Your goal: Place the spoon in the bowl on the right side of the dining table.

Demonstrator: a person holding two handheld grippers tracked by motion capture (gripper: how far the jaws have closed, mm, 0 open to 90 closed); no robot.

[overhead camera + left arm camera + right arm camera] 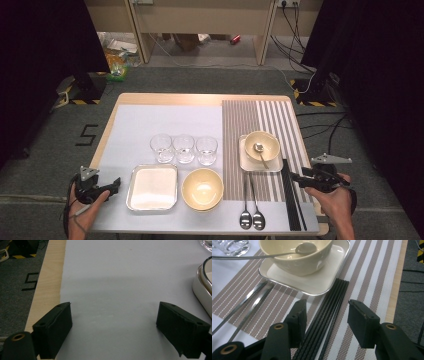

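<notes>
The table [150, 100] looks partly laid: on the striped mat [280, 120] at the right, a bowl [262, 144] with a spoon sits on a square plate [272, 165]. The black chopsticks [324, 322] lie just right of the plate, not yet lifted. The right gripper [325, 315] straddles them, jaws parted, pads not pressing. The left gripper [113, 327] rests wide apart, empty, at the near left edge.

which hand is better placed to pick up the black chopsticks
Right. The right gripper hovers over the black chopsticks on the striped mat, its fingers open on either side of them. The left gripper is at the table's far left edge, with nothing between its open fingers.
</notes>
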